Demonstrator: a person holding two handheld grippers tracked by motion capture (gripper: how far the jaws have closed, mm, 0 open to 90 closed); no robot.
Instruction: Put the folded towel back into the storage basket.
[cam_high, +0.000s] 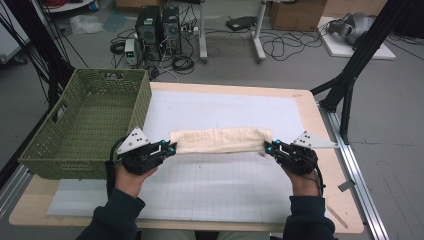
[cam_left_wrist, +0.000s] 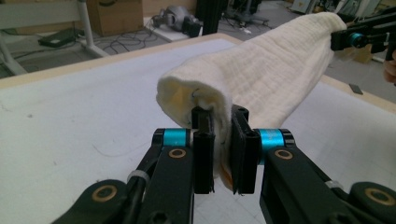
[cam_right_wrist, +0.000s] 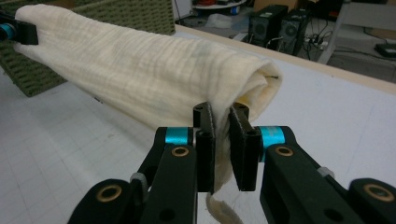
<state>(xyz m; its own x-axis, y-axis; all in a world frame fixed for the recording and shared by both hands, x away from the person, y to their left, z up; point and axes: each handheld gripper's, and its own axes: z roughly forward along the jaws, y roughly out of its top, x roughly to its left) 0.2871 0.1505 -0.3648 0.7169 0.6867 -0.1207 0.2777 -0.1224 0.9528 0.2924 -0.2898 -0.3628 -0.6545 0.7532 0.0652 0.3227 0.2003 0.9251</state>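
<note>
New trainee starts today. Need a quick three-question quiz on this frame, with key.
1. True or false: both grippers are shut on the folded cream cloth.
2. Where is the green basket? A) beside the left gripper B) beside the right gripper C) on the floor
3. Is the cloth lying flat on the white mat or strung between the grippers?

Key: 1 true. 2 A. 3 strung between them, one end pinched in each.

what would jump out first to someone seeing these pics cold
A cream folded cloth stretched in the air over the middle of the white mat, pinched at each end by the left hand-held gripper and the right hand-held gripper. Next, the green woven basket at the table's left edge.
</note>
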